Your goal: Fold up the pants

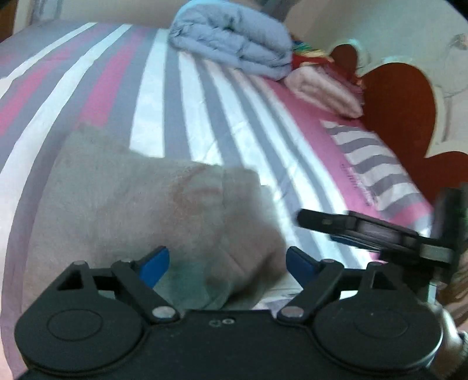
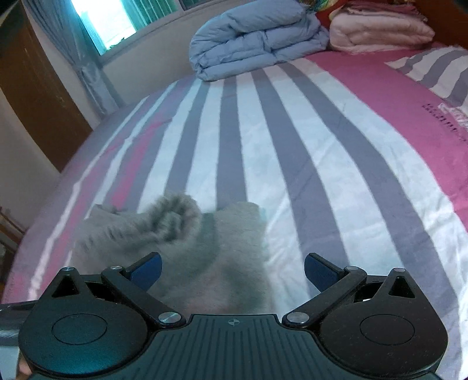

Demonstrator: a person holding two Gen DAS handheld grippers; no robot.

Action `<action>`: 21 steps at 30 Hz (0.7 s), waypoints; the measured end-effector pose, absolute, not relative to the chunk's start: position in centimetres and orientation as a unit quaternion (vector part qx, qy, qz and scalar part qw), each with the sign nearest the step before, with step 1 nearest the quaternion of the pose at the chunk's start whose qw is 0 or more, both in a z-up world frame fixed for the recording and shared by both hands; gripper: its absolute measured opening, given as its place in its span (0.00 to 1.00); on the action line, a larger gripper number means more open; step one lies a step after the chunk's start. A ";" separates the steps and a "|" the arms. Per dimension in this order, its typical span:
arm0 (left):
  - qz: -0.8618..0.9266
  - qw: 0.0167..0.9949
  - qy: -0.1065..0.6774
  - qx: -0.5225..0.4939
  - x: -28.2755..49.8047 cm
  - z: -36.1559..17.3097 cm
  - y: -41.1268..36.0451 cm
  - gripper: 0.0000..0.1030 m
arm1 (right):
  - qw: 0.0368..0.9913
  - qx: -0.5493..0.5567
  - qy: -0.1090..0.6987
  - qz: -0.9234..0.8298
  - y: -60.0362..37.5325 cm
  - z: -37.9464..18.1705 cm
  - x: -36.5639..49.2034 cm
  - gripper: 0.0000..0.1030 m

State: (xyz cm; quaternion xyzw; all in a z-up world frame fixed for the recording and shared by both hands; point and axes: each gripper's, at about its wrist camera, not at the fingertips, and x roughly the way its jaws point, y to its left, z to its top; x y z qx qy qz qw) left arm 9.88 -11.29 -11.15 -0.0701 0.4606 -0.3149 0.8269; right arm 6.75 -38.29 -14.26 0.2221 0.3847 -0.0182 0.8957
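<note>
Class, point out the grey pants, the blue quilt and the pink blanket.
grey pants (image 1: 140,210): left wrist view, middle of the fabric.
blue quilt (image 2: 257,41): right wrist view, folded front.
pink blanket (image 2: 380,29): right wrist view, folded side.

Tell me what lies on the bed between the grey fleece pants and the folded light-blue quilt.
Only bare striped bedsheet, best seen in the right wrist view: nothing lies between the grey fleece pants and the folded light-blue quilt.

A home bedroom. Folded quilts (image 2: 257,41) sit at the far end of a striped bed (image 2: 292,152); a curtained window (image 2: 102,26) lies beyond.
</note>
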 end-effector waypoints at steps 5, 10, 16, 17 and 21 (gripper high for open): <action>-0.278 0.840 0.459 -0.077 10.6 -11.0 -9.8 0.78 | 0.885 0.249 0.393 -0.005 -38.1 -14.1 7.3 1.00; -0.188 0.853 0.477 -0.092 12.2 -12.6 -5.7 0.77 | 0.860 0.250 0.445 0.018 -36.6 -15.9 8.7 1.00; -0.167 0.839 0.511 -0.079 12.5 -16.4 -3.7 0.77 | 0.828 0.305 0.468 0.049 -35.3 -18.2 9.3 0.99; -0.169 0.841 0.508 -0.074 12.3 -16.6 -3.6 0.78 | 0.827 0.307 0.468 0.054 -35.1 -18.3 9.4 0.91; -0.169 0.845 0.505 -0.058 12.3 -16.7 -4.7 0.82 | 0.834 0.293 0.464 0.057 -34.0 -18.2 9.7 0.46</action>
